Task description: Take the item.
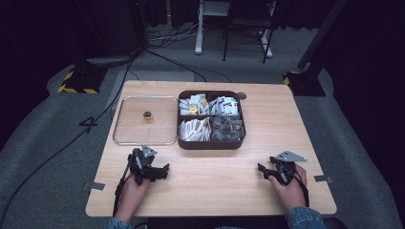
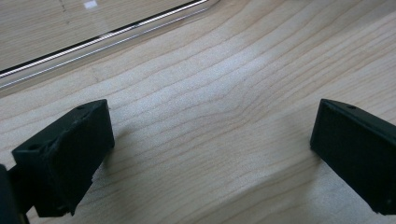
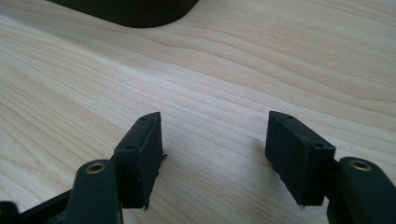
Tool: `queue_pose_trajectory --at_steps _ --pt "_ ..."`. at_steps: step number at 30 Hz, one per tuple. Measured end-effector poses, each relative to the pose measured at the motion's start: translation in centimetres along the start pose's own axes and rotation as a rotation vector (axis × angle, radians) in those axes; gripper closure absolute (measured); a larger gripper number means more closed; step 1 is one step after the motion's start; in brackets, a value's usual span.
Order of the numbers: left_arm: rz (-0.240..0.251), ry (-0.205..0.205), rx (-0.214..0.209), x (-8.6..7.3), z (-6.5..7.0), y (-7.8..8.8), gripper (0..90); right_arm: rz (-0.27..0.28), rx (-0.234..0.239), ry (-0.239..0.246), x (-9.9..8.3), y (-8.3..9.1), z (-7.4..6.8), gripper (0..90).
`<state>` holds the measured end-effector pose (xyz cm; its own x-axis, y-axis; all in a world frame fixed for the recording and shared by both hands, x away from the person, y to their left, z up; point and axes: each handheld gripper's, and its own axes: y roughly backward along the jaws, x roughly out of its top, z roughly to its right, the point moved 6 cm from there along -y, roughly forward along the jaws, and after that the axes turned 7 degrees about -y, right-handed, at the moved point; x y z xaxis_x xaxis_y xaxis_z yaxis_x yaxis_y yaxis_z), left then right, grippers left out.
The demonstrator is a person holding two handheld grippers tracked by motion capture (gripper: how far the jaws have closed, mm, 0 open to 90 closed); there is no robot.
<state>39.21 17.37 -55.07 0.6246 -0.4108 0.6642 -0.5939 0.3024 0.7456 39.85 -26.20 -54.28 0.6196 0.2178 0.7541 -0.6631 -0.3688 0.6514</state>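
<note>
With both sets of jaws wide and empty, the lid (image 1: 145, 120) lies at twelve o'clock from the left gripper (image 1: 165, 171), the nearer one, while the box (image 1: 210, 143) sits at eleven o'clock from the right gripper (image 1: 261, 168).

Packets (image 1: 210, 117) in box: too small to identify

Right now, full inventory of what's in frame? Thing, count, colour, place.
Table: 1, light wood, centre of the high view.
Box: 1, dark brown, four compartments, far middle of the table.
Packets: many, mostly white, some dark, spread over the compartments; count unclear.
Lid: 1, clear with a metal rim and gold knob, flat on the table left of the box.
Disc: 1, grey, behind the box's far right corner.
Tape tabs: 2, grey, at the table's left and right edges.
Left gripper: 1, black, near left, open, empty.
Right gripper: 1, black, near right, open, empty.
</note>
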Motion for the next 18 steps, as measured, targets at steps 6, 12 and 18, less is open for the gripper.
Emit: queue_pose_trajectory --at_steps 6,12,18 --pt "-0.001 -0.004 -0.002 0.01 -0.03 -0.01 0.0 -0.001 0.002 0.000 0.00 0.00 0.00 37.1" --pt "-0.001 -0.005 -0.002 0.02 -0.04 -0.01 0.0 -0.001 0.003 0.001 0.00 0.01 -0.01 37.3" --pt "-0.002 -0.005 -0.003 0.02 -0.03 -0.02 0.0 -0.003 0.006 0.000 -0.01 0.02 -0.02 37.6"
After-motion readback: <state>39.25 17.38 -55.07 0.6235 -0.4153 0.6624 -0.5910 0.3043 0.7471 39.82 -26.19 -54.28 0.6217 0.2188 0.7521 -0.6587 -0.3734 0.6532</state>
